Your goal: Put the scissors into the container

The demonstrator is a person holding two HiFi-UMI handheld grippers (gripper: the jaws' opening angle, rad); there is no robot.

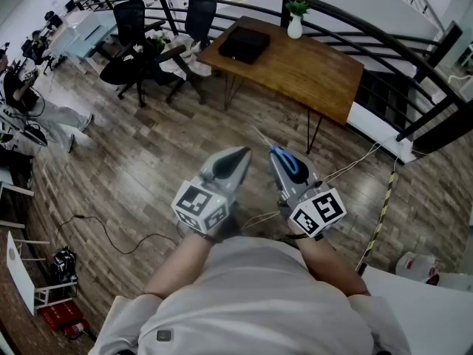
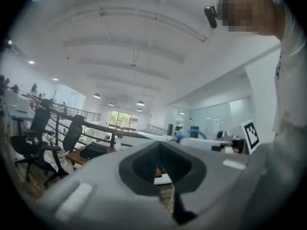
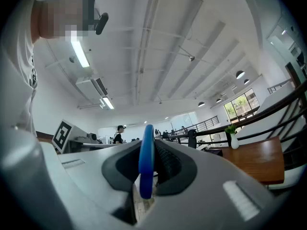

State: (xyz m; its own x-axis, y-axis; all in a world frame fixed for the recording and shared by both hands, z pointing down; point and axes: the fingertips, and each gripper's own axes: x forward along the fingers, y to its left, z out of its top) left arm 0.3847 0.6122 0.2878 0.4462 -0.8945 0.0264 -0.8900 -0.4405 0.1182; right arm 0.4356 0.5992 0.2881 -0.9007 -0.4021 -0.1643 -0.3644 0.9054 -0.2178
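My right tongs (image 1: pixel 281 163), at 1 o'clock, clamp the scissors (image 3: pixel 146 163) by the blue handle; my left tongs (image 1: pixel 235 161), at 11 o'clock, pressed together, empty.

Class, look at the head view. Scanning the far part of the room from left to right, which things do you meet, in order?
seated person → black office chair → second office chair → black box → plant in a white vase
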